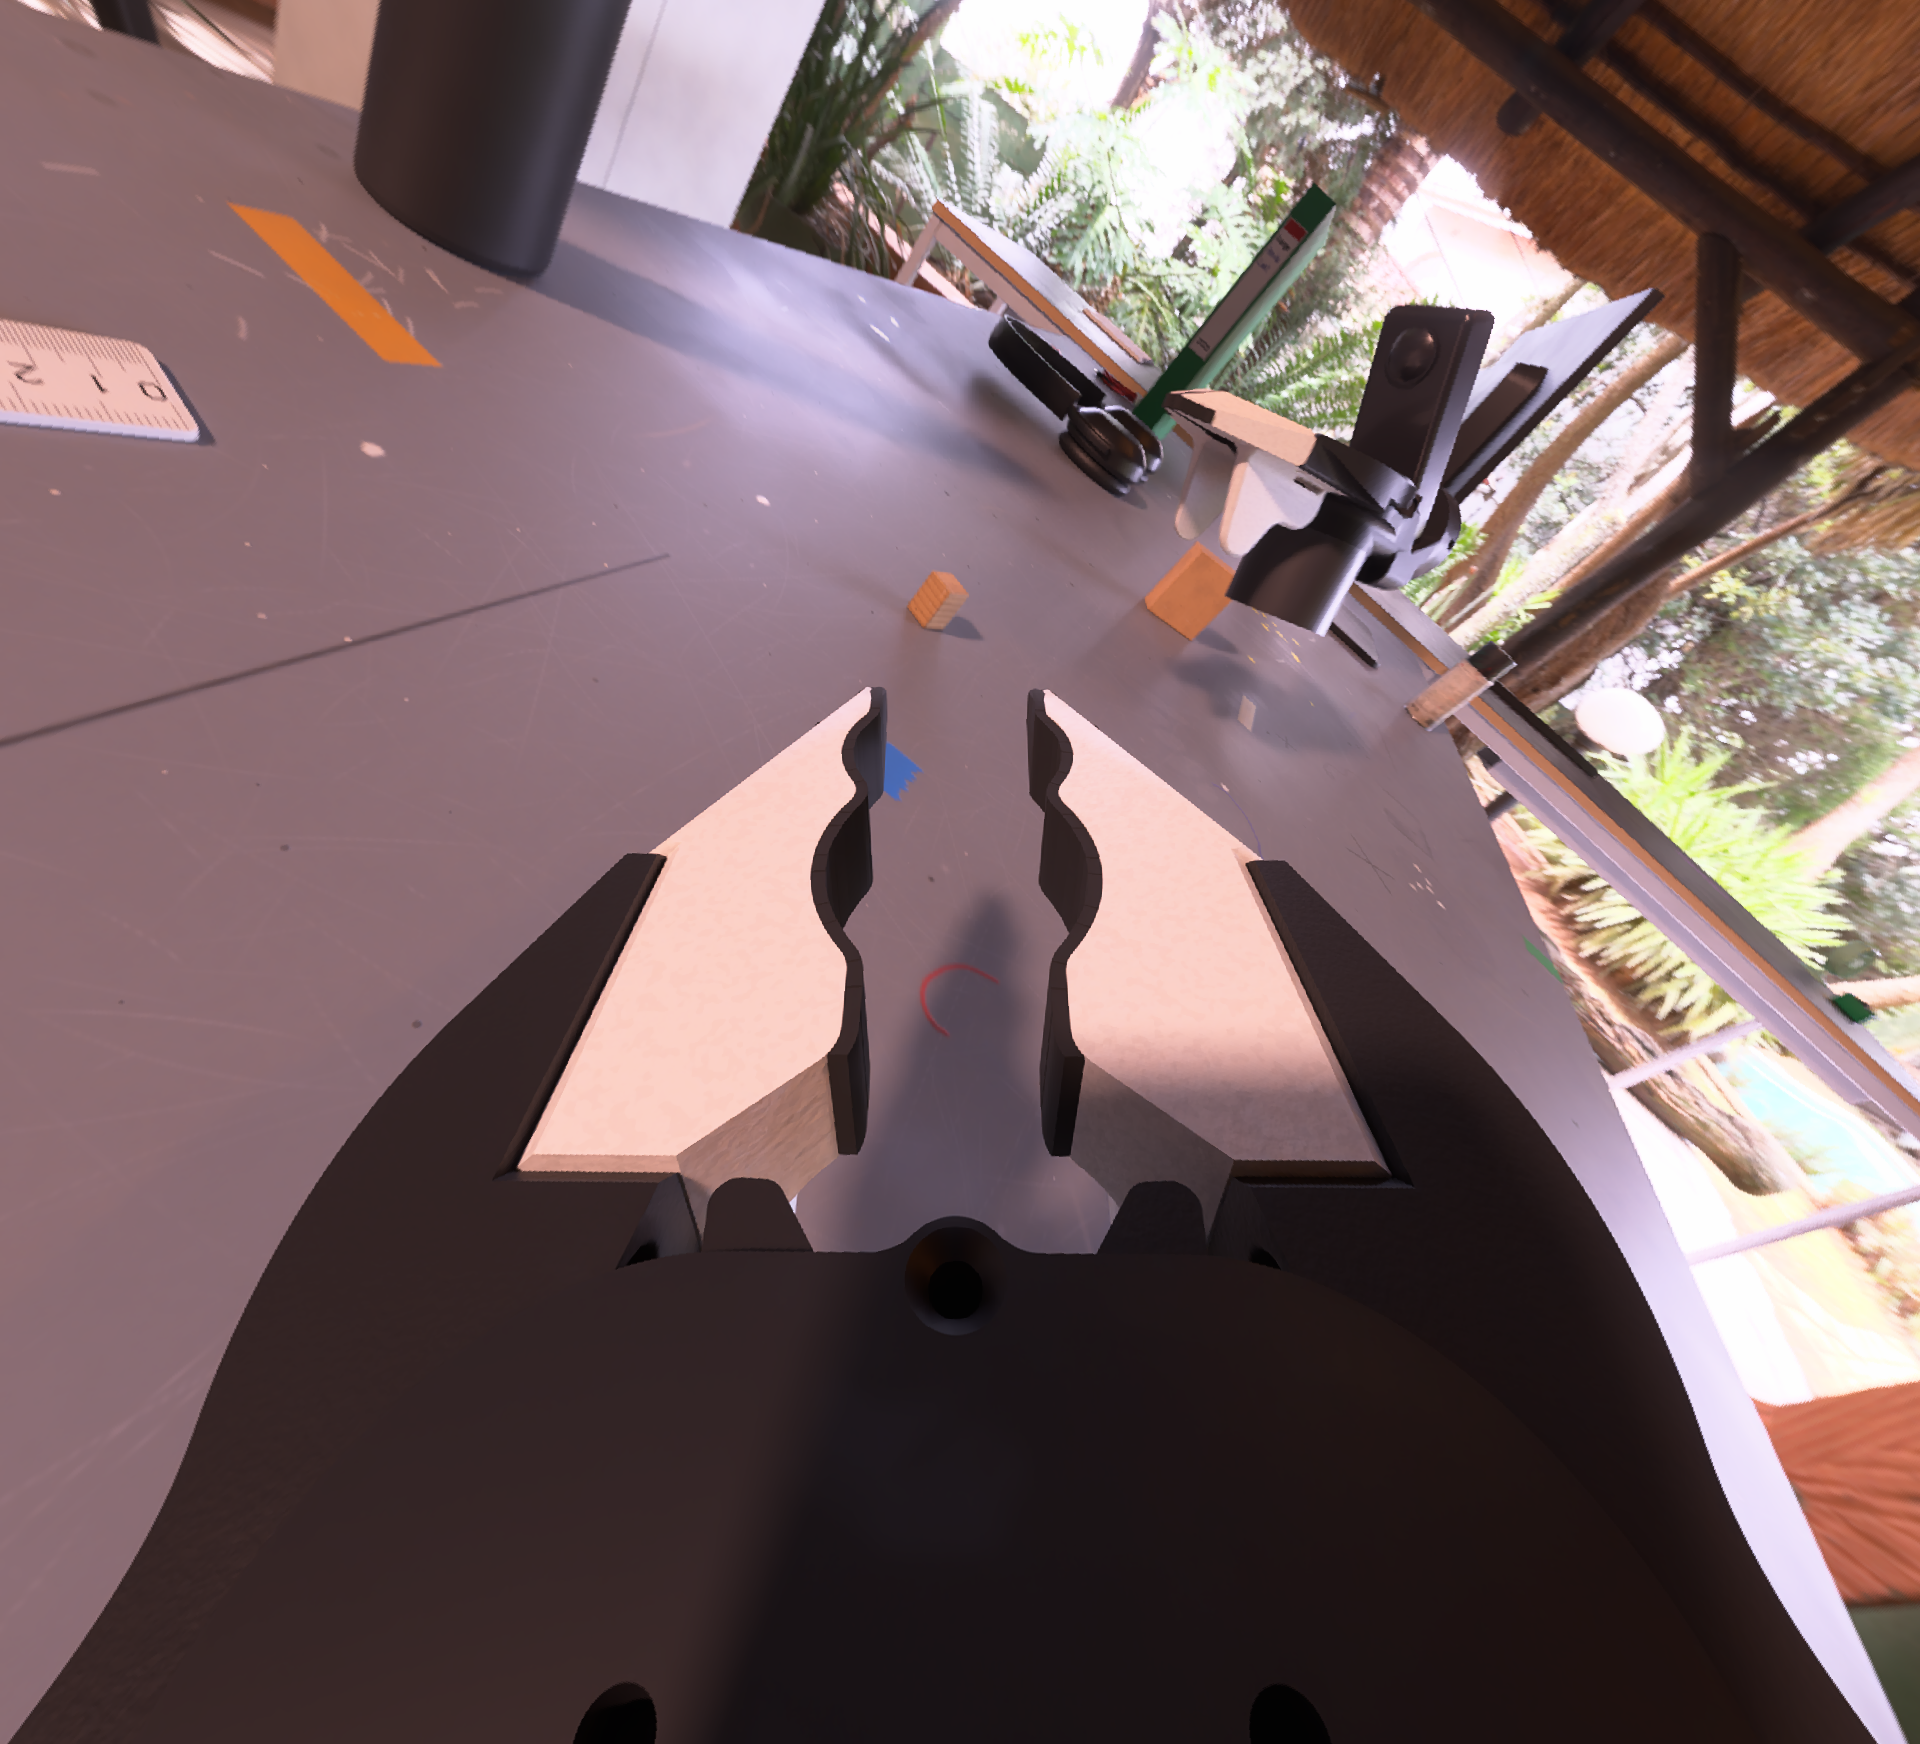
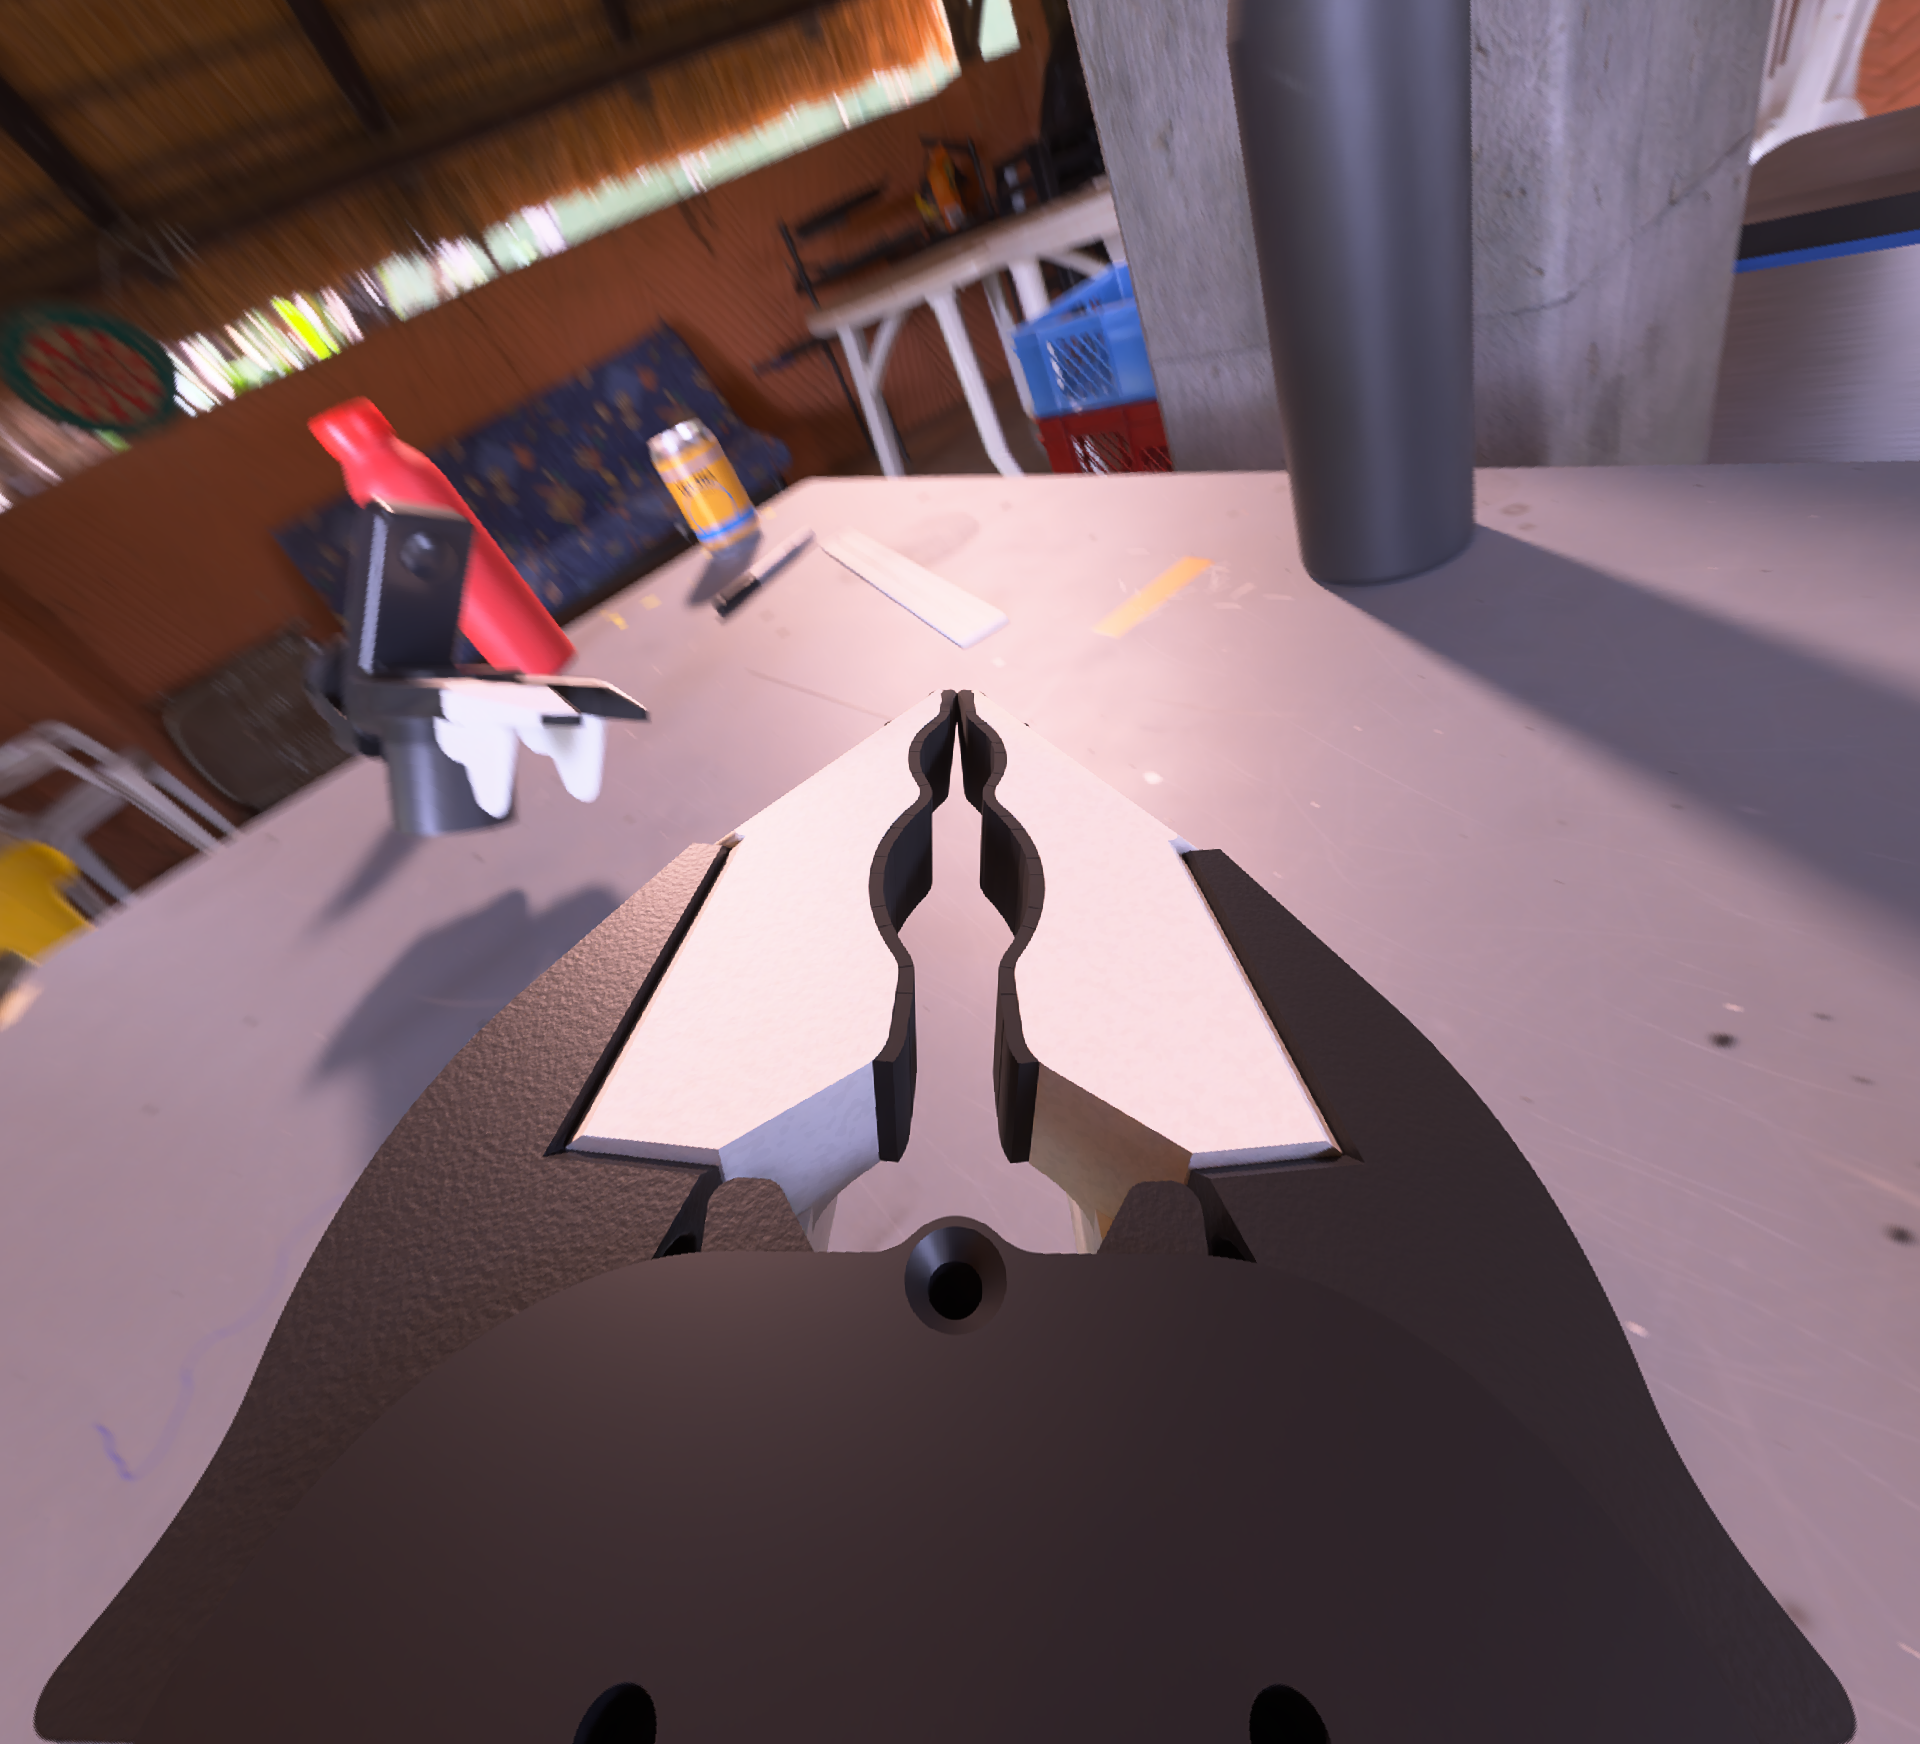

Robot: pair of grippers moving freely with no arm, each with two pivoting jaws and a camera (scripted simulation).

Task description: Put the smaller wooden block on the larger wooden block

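Left to right in left wrist view: ruler (image 1: 88, 390) and orange tape (image 1: 330, 281) far left on worktop (image 1: 416, 655), dark cylinder (image 1: 488, 32) behind; left gripper (image 1: 956, 718) w/ jaws released, nothing btwn them; small block (image 1: 937, 600) lies just ahead, slightly left of jaw centreline, long axis roughly crosswise to the fingers; large block (image 1: 1184, 596) further right, partly covered by right gripper (image 1: 1195, 427) hovering over it. Right wrist view: right gripper (image 2: 956, 700) jaws clenched on nothing; neither block shows there. Left gripper looks nearer the small block, so prob the one to grasp. Far side of large block hidden; clutter behind it hard to make out
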